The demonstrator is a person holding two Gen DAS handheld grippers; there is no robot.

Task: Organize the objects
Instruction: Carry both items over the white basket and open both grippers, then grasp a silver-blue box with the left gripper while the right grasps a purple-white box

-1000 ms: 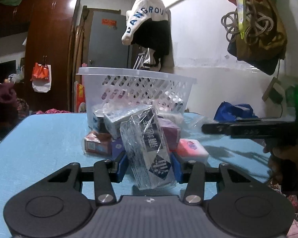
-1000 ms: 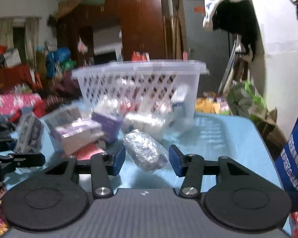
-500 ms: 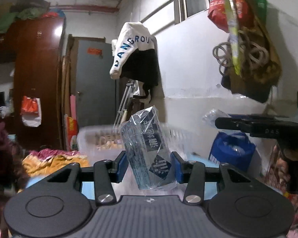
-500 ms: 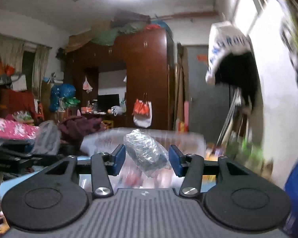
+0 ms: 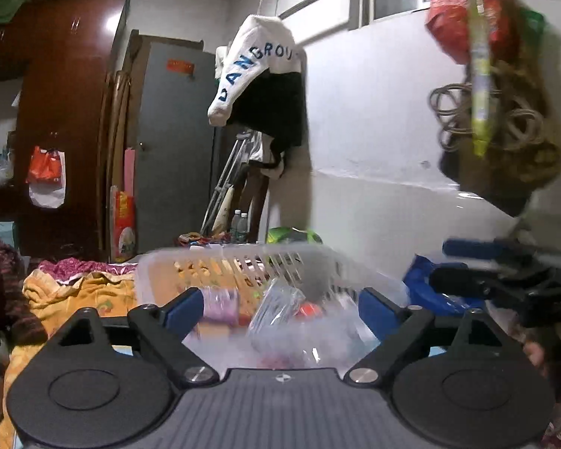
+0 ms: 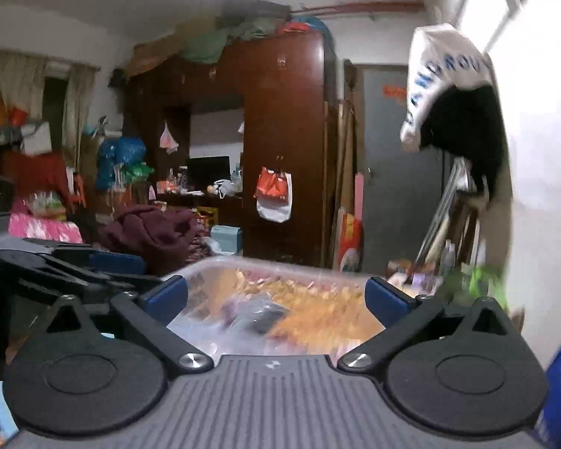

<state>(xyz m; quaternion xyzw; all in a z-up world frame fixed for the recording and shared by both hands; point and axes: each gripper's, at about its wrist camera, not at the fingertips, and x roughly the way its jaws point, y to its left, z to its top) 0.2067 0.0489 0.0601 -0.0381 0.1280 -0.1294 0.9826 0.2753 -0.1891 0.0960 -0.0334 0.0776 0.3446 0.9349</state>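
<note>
Packets (image 5: 280,308) lie blurred inside the white lattice basket (image 5: 299,262), below both claws. Left gripper (image 5: 280,308) and right gripper (image 6: 276,299) gape wide, holding nothing. Behind, a hanging white garment (image 5: 258,63) reads "DANGROU".

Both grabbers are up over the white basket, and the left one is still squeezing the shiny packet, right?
Not quite. In the left wrist view the left gripper is open and empty; a shiny packet now lies in the white basket. The right gripper is over the basket too.
</note>
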